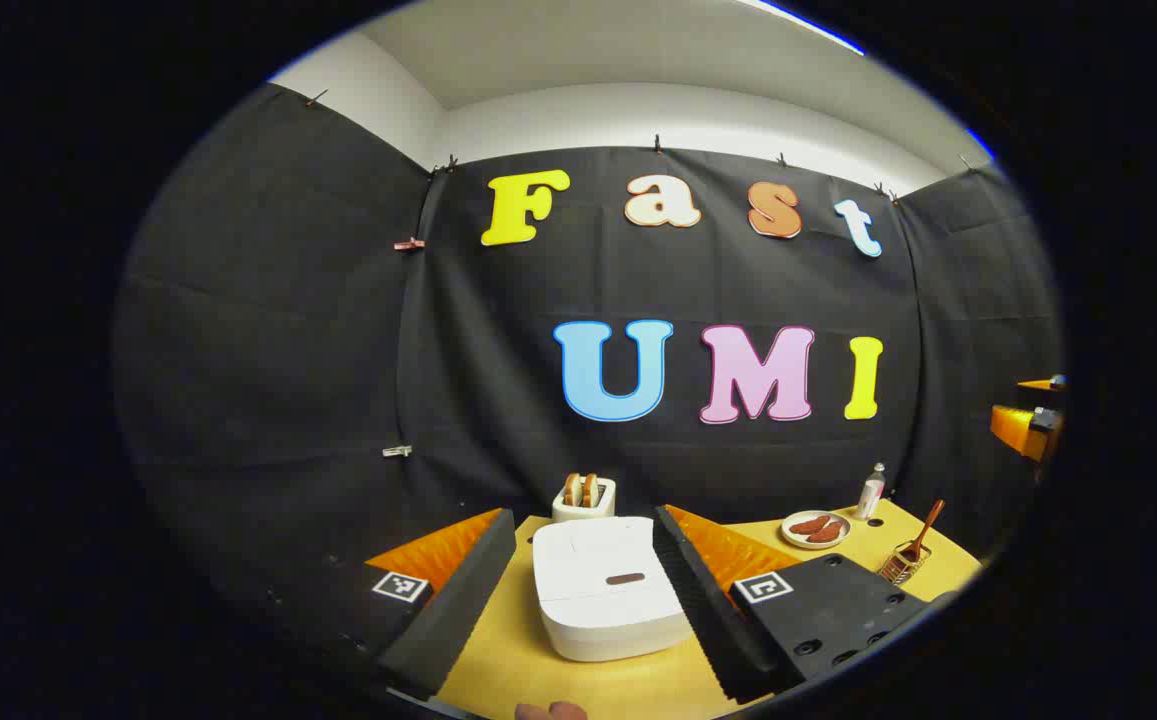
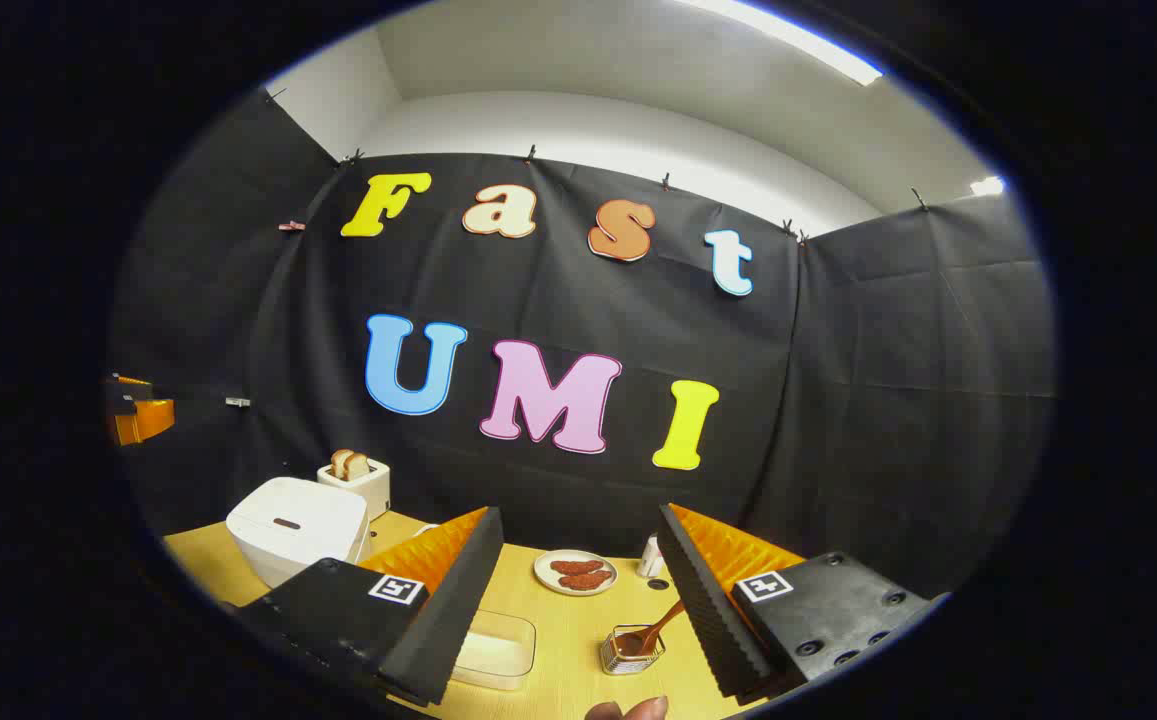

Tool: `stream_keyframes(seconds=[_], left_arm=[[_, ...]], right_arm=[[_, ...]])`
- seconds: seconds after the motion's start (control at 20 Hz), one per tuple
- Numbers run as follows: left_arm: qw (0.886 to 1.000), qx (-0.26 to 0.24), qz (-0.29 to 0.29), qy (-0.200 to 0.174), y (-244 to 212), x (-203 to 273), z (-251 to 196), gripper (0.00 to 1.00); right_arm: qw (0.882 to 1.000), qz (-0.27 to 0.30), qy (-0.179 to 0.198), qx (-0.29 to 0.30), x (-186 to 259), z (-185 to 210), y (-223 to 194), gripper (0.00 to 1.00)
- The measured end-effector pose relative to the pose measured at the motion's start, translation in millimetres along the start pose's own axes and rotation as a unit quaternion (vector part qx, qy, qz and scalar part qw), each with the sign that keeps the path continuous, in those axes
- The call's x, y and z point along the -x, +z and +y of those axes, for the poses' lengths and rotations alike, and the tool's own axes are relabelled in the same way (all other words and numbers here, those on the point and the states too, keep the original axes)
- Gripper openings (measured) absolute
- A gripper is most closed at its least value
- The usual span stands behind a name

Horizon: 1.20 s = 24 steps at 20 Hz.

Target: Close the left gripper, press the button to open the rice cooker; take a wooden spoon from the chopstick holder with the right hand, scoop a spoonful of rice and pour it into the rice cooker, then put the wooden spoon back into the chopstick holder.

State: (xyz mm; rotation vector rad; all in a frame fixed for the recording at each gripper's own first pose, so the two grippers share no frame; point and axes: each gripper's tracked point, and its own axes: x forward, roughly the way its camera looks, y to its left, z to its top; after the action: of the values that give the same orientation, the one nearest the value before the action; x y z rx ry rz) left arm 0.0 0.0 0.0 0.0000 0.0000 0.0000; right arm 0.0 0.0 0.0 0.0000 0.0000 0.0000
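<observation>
Left gripper (image 1: 584,590), ridged wedge fingers (image 1: 458,600), square coded marker (image 1: 401,586), screw holes

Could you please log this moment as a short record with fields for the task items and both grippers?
rice cooker: white, lid shut, on the yellow table
wooden spoon: standing in the chopstick holder
clear container: left of the holder
left gripper: open, cooker seen between its fingers
right gripper: open, holding nothing
plate: brown food, behind the holder
</observation>
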Motion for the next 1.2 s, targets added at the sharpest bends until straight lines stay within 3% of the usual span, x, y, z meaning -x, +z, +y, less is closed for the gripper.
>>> stream_keyframes(seconds=[0.45, 1.2], left_arm=[[1.0, -0.014, 0.0, -0.026, -0.5, -9.8, -14.3, 0.95], [0.999, -0.016, 0.003, -0.035, -3.2, -12.3, -15.8, 0.95]], right_arm=[[1.0, 0.001, -0.011, 0.016, -3.8, -3.2, -3.3, 0.97], [1.0, 0.004, -0.006, 0.02, -2.2, 1.0, -6.0, 0.97]])
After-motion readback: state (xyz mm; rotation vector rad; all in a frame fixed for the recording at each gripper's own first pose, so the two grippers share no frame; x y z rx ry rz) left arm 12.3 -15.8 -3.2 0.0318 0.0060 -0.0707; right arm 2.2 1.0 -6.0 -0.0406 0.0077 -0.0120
